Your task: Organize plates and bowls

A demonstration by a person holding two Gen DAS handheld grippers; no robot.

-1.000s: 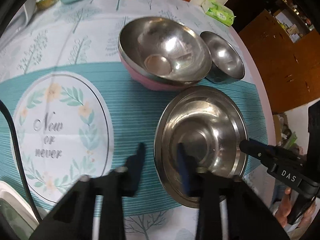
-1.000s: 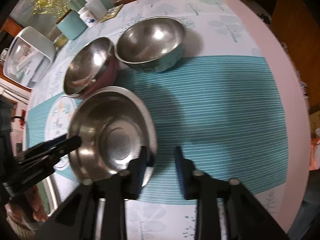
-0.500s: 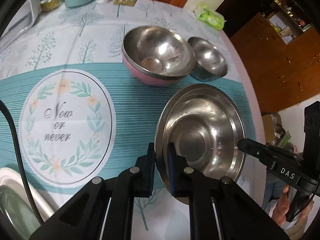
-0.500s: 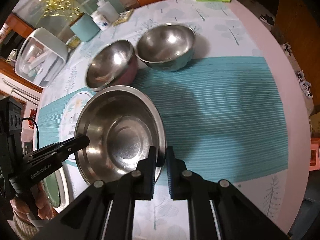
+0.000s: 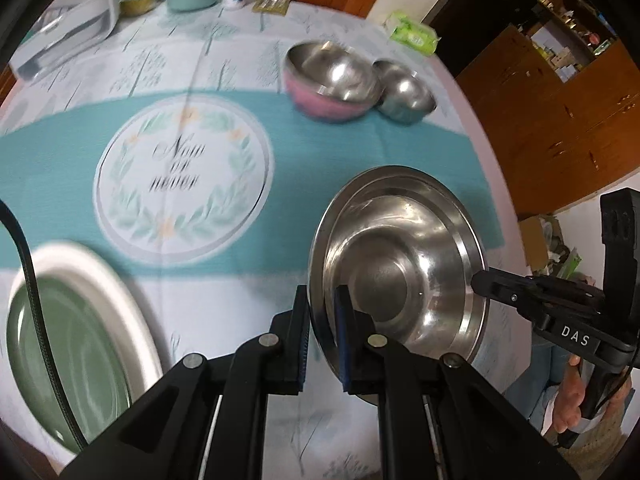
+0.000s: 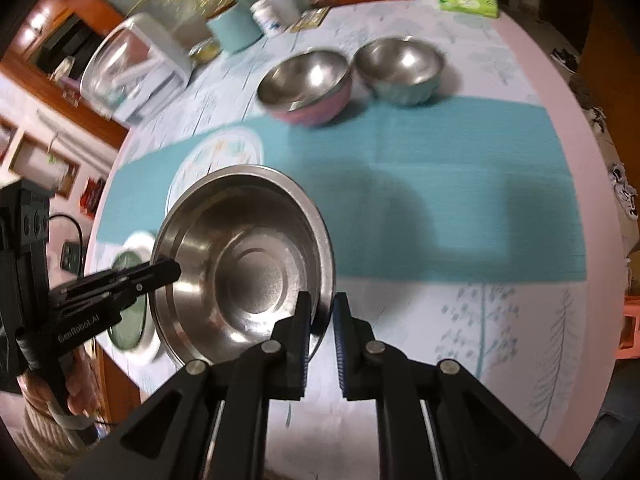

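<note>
Round and draped in a printed teal-and-white cloth, the worktop [image 5: 224,312] lies below my left hand-held gripper [image 5: 322,334] and right hand-held gripper [image 6: 322,336], each clamped on opposite rims of the wide shallow stainless-steel plate [image 5: 400,264], which looks lifted clear. I judge level, matched hands matter: polished metal is slick and thin-lipped. Beside it sits a white-rimmed green ceramic plate [image 5: 72,344]; farther off, touching, a pink-sided steel bowl [image 5: 332,80] and smaller steel bowl [image 5: 406,92].
</note>
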